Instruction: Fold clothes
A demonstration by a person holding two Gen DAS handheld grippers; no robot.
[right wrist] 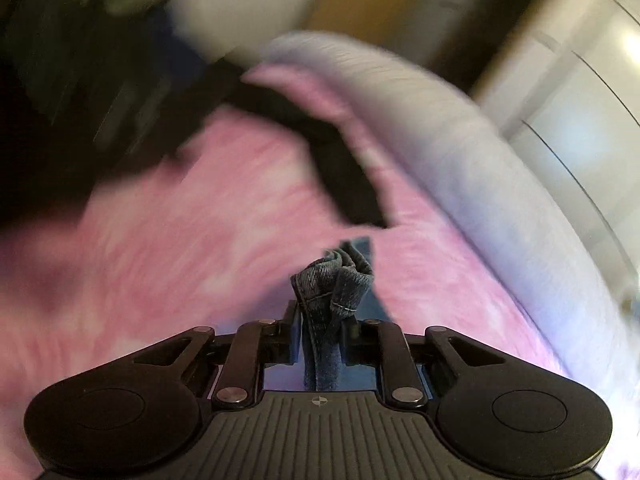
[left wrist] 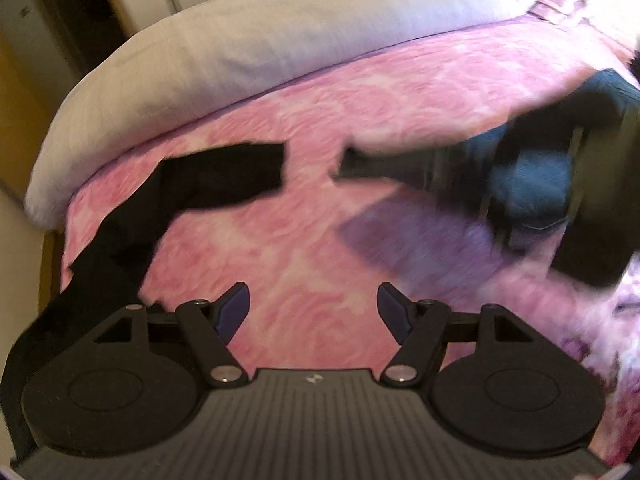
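A black garment [left wrist: 180, 196] lies crumpled on the pink bedspread [left wrist: 300, 248] at the left, running down toward the bed's left edge. My left gripper [left wrist: 314, 310] is open and empty, hovering over bare bedspread right of it. Dark blue jeans [left wrist: 532, 184] hang blurred at the right, lifted above the bed. In the right wrist view my right gripper [right wrist: 322, 320] is shut on a bunched fold of the jeans [right wrist: 332, 284]. The black garment [right wrist: 344, 172] lies ahead of it, blurred.
A white-grey duvet [left wrist: 224, 52] is rolled along the far side of the bed and shows in the right wrist view [right wrist: 460, 140]. A pink pillow [left wrist: 564, 0] sits at the far right. Wooden furniture and a wall stand beyond the bed.
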